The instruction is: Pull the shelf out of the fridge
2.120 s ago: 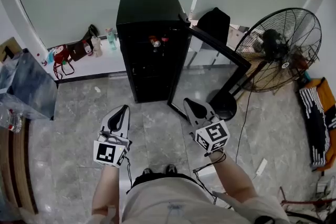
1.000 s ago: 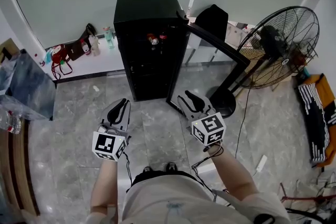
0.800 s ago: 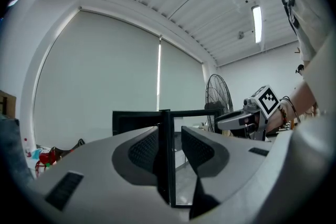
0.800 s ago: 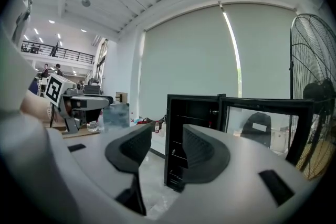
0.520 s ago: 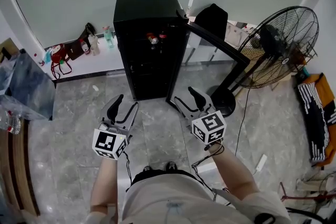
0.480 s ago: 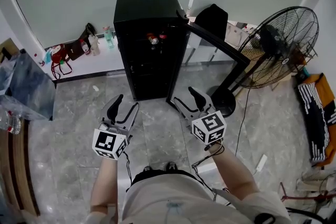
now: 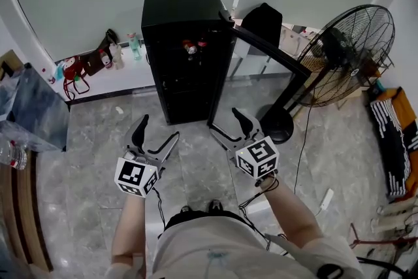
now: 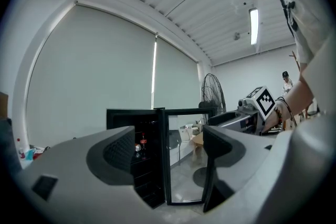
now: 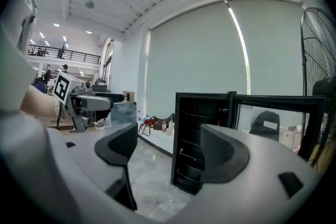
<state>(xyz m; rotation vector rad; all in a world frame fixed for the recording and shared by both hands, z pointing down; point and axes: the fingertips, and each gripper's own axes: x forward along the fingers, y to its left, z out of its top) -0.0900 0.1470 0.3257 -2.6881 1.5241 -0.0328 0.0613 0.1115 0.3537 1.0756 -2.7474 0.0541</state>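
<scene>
Both pairs of fingers have just been opening and now stand wide apart, holding nothing. The left gripper (image 7: 158,129) and right gripper (image 7: 225,122) hover over the grey floor (image 7: 196,170), short of the black fridge (image 7: 186,16). The shelf (image 7: 191,55) sits inside the fridge, well apart from the fingers (image 8: 115,152) (seen between them only in the distance). It carries a few red-capped bottles (image 7: 194,47). The lower shelves look bare, though the interior is dark. The glass door (image 7: 268,52) stands swung open to the right, its lower corner near the right gripper. A large fan (image 7: 346,55) stands beyond the door. Bags and bottles (image 7: 91,63) lie along the wall at the left.
</scene>
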